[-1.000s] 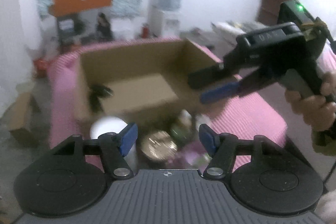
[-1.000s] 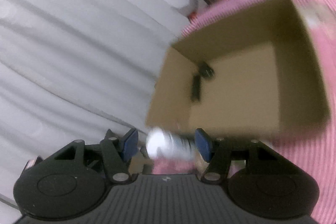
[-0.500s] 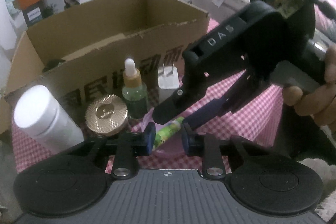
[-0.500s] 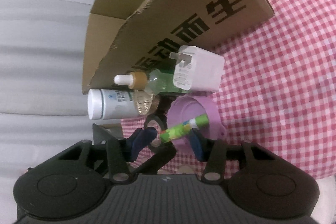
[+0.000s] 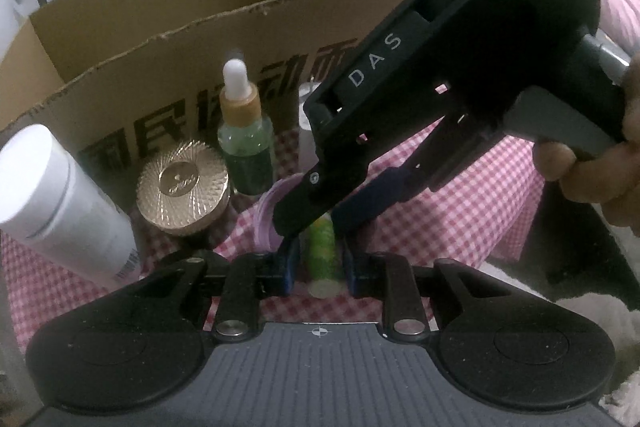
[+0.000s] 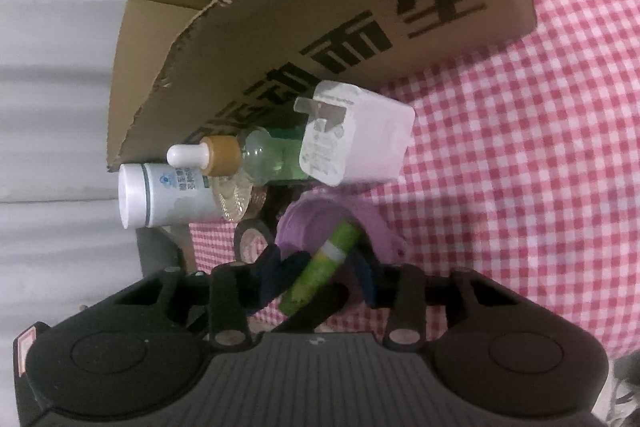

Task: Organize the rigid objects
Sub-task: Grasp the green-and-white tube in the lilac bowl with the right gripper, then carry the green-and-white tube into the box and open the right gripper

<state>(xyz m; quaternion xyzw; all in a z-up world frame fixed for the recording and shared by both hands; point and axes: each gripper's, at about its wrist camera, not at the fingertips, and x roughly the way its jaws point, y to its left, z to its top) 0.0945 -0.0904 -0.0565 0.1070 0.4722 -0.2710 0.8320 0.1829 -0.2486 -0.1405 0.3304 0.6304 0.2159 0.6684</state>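
Observation:
A green tube [image 5: 323,251] lies on the pink checked cloth, partly over a purple lid [image 6: 320,223]. My left gripper [image 5: 318,263] has its jaws close on either side of the tube's near end. My right gripper [image 6: 320,267] also brackets the tube [image 6: 320,271] from the other side; it shows in the left wrist view [image 5: 320,223] reaching down from the right. Whether either gripper presses the tube is unclear. Behind stands an open cardboard box [image 5: 168,39] with black print.
In front of the box stand a white bottle [image 5: 60,203], a gold-lidded jar [image 5: 184,187], a green dropper bottle [image 5: 244,143] and a white charger plug [image 6: 356,135]. A black tape roll [image 6: 252,239] lies by the purple lid.
Both grippers dropped from above the box to the items in front of it and closed in around the green tube. The left jaws narrowed.

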